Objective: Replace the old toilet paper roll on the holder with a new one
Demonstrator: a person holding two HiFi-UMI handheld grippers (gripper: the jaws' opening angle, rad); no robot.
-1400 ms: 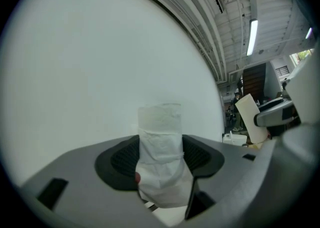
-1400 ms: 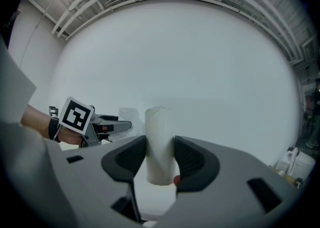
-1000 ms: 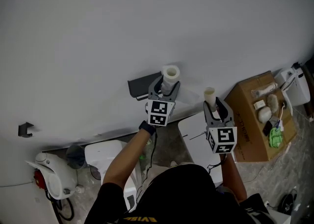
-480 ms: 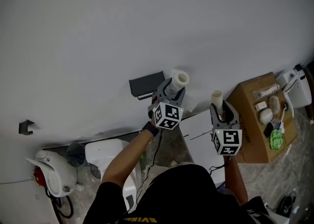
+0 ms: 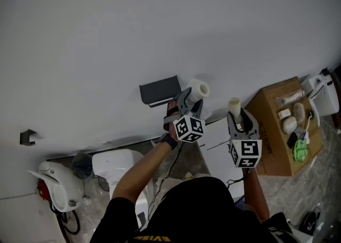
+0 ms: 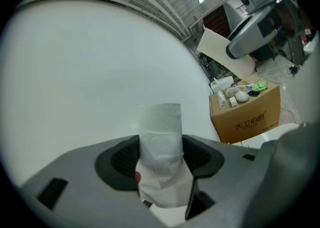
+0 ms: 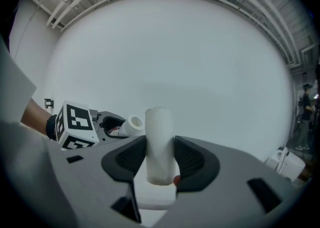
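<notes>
A dark grey holder [image 5: 159, 90] is fixed to the white wall. Just right of it my left gripper [image 5: 190, 96] is shut on a small toilet paper roll [image 5: 197, 88], which lies tilted with its hollow end toward the right. In the left gripper view the roll [image 6: 160, 137] stands squeezed between the black pads [image 6: 122, 159] of that gripper [image 6: 160, 148]. Further right, my right gripper [image 5: 237, 115] is shut on a slim white roll [image 5: 234, 105] held upright. The right gripper view shows this roll [image 7: 159, 142] clamped in that gripper [image 7: 160, 158], with the left gripper's marker cube [image 7: 75, 124] at left.
An open cardboard box [image 5: 266, 146] with several small items stands at right, beside a white unit [image 5: 213, 148]. A white toilet [image 5: 114, 170] and a white appliance [image 5: 53, 188] are at lower left. A small dark hook [image 5: 26, 138] sticks out of the wall.
My left gripper has sunk and rolled, so its roll has gone from upright to tilted sideways, now right of the holder. The right gripper has hardly moved.
</notes>
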